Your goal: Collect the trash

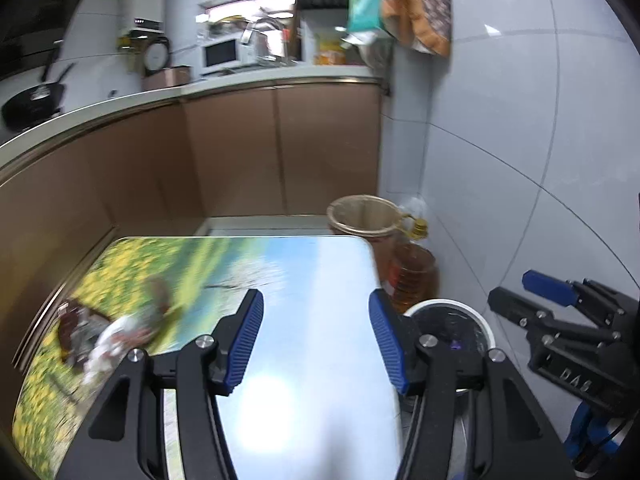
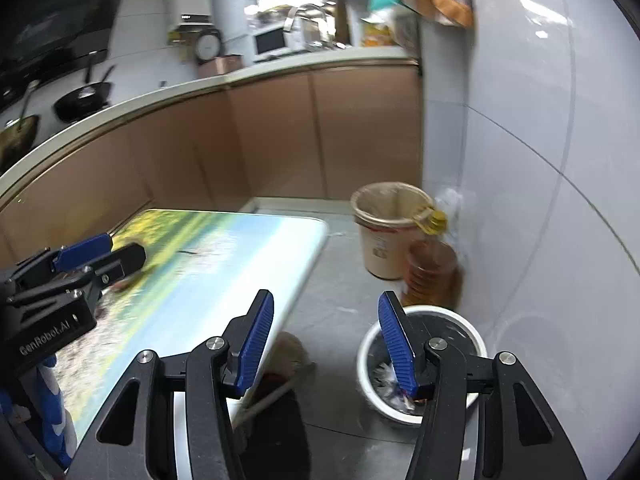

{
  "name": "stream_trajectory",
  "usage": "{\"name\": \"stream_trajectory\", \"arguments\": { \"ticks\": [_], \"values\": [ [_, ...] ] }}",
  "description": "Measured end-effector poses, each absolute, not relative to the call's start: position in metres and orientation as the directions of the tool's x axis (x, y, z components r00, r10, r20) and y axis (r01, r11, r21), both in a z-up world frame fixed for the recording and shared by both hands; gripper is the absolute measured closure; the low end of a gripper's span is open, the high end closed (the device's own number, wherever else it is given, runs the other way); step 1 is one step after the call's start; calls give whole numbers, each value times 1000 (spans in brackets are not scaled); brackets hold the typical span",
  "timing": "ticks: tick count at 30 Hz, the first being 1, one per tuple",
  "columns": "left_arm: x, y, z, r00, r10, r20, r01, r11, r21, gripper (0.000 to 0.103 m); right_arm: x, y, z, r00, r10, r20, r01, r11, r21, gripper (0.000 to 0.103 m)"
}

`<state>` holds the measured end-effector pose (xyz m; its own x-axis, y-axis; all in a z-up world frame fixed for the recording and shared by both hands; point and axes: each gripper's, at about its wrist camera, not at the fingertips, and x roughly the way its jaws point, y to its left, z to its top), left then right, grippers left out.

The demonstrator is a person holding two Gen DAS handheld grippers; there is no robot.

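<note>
A heap of crumpled trash, white tissue and dark wrappers, lies on the left side of the picture-printed table. My left gripper is open and empty above the table, to the right of the trash. A white trash bin with a dark liner and scraps inside stands on the floor right of the table; it also shows in the left wrist view. My right gripper is open and empty above the floor between the table edge and the bin. In the left wrist view it hovers by the wall.
A beige lined bucket and an oil bottle stand by the tiled wall beyond the bin. Brown cabinets with a countertop run behind the table. A mop lies under the table's edge.
</note>
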<state>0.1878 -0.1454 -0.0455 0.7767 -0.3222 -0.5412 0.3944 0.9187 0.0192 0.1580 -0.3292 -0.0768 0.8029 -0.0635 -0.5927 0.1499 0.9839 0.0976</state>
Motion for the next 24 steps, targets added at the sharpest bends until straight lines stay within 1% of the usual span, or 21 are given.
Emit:
{"name": "stream_trajectory", "arguments": {
  "ticks": [2,6,8,9,10,14,18,24],
  "values": [
    [177,-123,-42,794,-297,-530,358,934,13,50,154,-310,-67,812,-38,-582,113,989,92,49],
    [155,-79,-38,830,-232,-508,274,962,9,43,146,-272,-51,829,4,-560,39,997,66,48],
    [141,-59,-36,851,-193,-488,230,973,16,36,141,-257,-44,837,25,-547,8,998,58,43],
    [138,-52,-35,859,-178,-480,212,977,18,32,138,-249,-41,842,32,-539,-4,999,53,34],
    [132,-42,-33,869,-158,-468,188,982,17,30,134,-244,-38,848,39,-529,-15,999,50,27],
    [117,-13,-30,889,-108,-446,123,992,3,26,123,-222,-27,860,82,-503,-66,997,49,26],
    [102,4,-27,898,-73,-434,78,997,-7,24,112,-204,-20,872,90,-482,-88,996,26,15],
    [84,20,-22,910,-44,-412,40,999,-19,23,92,-189,-8,891,99,-442,-100,995,20,10]
  ]
}}
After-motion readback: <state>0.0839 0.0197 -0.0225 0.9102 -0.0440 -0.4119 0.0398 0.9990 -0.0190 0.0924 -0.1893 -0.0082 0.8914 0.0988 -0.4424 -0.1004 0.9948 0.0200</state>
